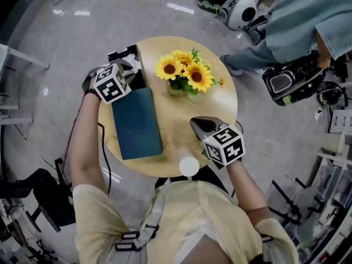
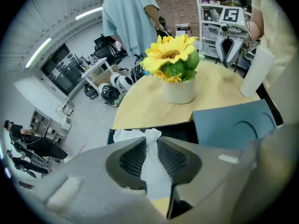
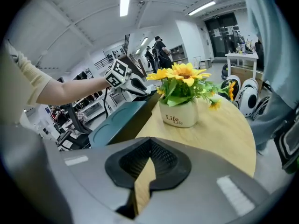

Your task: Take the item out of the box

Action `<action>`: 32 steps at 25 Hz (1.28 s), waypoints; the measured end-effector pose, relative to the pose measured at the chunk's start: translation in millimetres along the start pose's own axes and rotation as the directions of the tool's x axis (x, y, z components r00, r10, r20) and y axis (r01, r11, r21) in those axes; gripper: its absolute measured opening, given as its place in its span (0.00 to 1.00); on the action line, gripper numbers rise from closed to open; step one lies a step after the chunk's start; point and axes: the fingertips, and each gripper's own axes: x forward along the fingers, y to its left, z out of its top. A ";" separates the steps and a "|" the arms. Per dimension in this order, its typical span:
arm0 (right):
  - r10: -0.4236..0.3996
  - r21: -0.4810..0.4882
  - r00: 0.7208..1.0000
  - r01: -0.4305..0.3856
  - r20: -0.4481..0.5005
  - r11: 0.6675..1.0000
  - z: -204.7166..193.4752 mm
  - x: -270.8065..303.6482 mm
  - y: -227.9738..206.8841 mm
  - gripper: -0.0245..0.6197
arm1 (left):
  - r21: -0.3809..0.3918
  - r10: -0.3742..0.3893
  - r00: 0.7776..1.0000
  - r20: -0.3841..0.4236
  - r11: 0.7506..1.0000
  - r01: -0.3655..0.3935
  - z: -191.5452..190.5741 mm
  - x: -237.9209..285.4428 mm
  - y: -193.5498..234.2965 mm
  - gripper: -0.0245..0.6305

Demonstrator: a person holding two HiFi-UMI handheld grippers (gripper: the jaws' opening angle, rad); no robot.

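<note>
A dark teal flat box (image 1: 136, 122) lies on the left half of the round wooden table (image 1: 220, 100). Its far end is open, showing a black inside (image 2: 180, 130) with crumpled white paper (image 2: 127, 135) in it. My left gripper (image 2: 150, 143) is at that open end (image 1: 131, 65), and its ribbed pads (image 2: 133, 158) press on a strip of the white paper. My right gripper (image 3: 149, 143) hovers shut and empty over the table's near right part (image 1: 196, 124), pointing toward the box (image 3: 122, 120).
A white pot of yellow sunflowers (image 1: 184, 73) stands mid-table just right of the box. A white cylinder (image 1: 188, 166) sits at the near table edge. A person in light blue (image 1: 300, 21) stands beyond the table at right, near helmets (image 1: 241, 7) on the floor.
</note>
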 end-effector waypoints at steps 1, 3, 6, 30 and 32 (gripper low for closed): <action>0.002 -0.005 1.000 -0.002 0.005 1.000 1.1 -2.2 -0.6 0.04 | -0.003 0.020 1.000 0.008 1.000 -0.020 3.3 -8.2 2.0 0.16; 0.006 -0.016 1.000 -0.005 0.017 1.000 4.3 -7.2 -0.8 0.04 | -0.004 0.065 0.998 0.023 0.998 -0.065 10.7 -25.9 4.5 0.16; 0.017 -0.039 0.999 -0.015 0.030 0.999 7.9 -14.7 1.4 0.04 | 0.000 0.130 0.991 0.035 0.992 -0.130 22.3 -51.9 4.1 0.16; 0.075 -0.145 0.991 -0.058 0.111 0.988 29.6 -54.7 18.0 0.04 | -0.068 0.327 0.934 0.144 0.945 -0.321 101.2 -153.2 -105.1 0.16; 0.079 -0.148 0.990 -0.061 0.116 0.987 31.0 -55.7 19.0 0.04 | -0.118 0.325 0.935 0.143 0.944 -0.310 97.6 -151.1 -115.4 0.16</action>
